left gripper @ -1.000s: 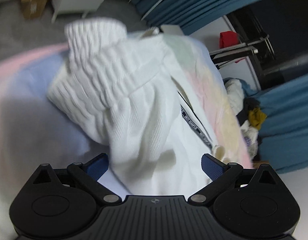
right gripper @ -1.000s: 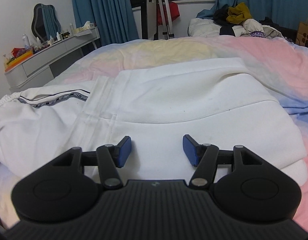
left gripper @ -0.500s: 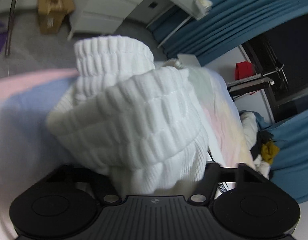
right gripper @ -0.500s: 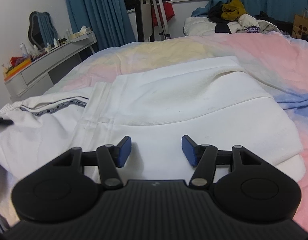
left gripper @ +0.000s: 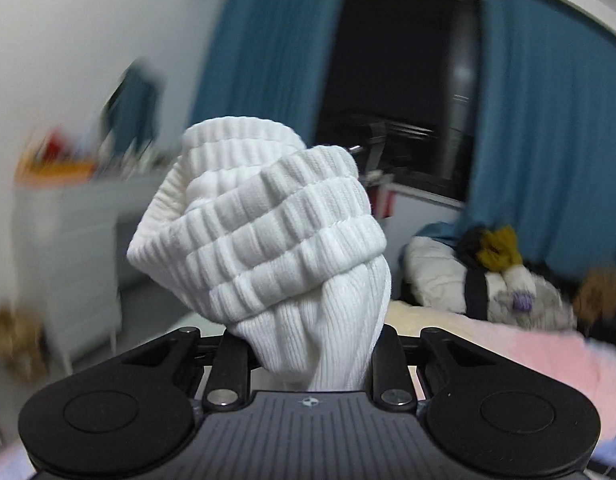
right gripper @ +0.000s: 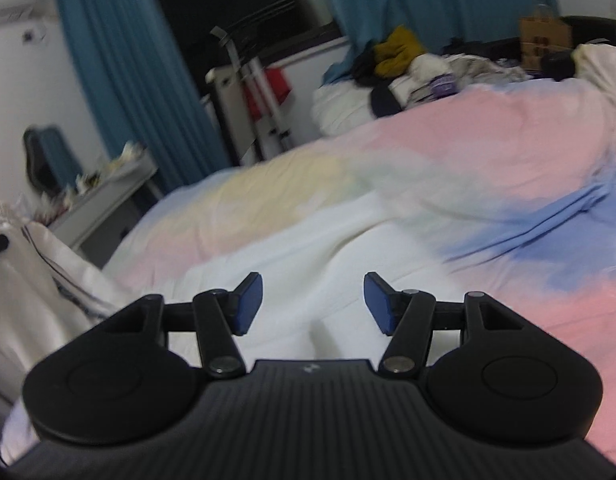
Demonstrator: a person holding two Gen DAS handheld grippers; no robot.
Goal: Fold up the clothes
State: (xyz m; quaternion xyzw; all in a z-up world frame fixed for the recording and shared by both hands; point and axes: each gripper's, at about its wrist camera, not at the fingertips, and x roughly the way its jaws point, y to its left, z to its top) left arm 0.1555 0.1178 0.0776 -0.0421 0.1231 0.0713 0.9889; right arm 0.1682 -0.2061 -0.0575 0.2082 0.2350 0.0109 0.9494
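Note:
My left gripper (left gripper: 308, 360) is shut on the white garment's ribbed cuff (left gripper: 268, 232), which bunches up in front of the camera and hides the fingertips. It is lifted well above the bed. The rest of the white garment (right gripper: 308, 280) lies on the pastel bedspread (right gripper: 487, 168), and its left part with a dark striped trim (right gripper: 48, 264) rises at the left edge of the right wrist view. My right gripper (right gripper: 312, 300) is open and empty, just above the garment's flat middle.
A pile of clothes (right gripper: 407, 64) lies at the far end of the bed, also in the left wrist view (left gripper: 495, 276). A grey dresser (left gripper: 68, 236) stands to the left, with blue curtains (right gripper: 128, 72) and a dark window behind.
My left gripper has closed on the ribbed cuff and lifted it off the bed, swinging up to face the window. My right gripper stayed open and tilted over the garment.

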